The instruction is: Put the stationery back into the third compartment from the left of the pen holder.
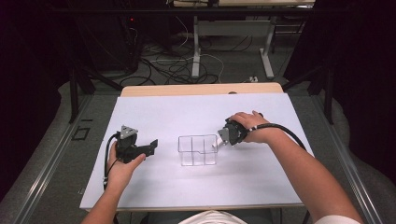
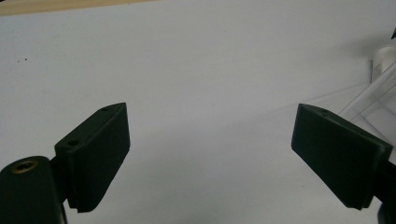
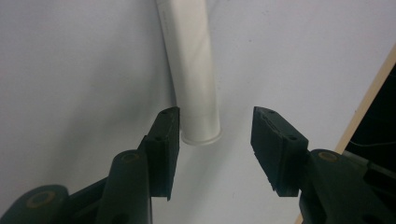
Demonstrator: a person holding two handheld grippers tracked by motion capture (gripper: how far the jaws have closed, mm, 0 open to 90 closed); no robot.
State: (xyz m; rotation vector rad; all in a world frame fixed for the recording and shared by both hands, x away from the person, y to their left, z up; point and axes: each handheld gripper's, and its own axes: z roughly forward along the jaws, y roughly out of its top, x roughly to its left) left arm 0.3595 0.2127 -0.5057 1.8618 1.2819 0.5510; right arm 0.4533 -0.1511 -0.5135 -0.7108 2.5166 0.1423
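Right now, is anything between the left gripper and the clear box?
No. In the high view, bare white sheet separates the left gripper from the clear box; the left gripper view shows bare sheet between its open jaws.

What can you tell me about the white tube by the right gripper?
The white tube is a smooth, slim, matte cylinder, plastic or card by its look, with a slightly flared rim at its near end. It lies flat on the white table. The right gripper is open around that end, not clamping it. From above it sits beside the clear box.
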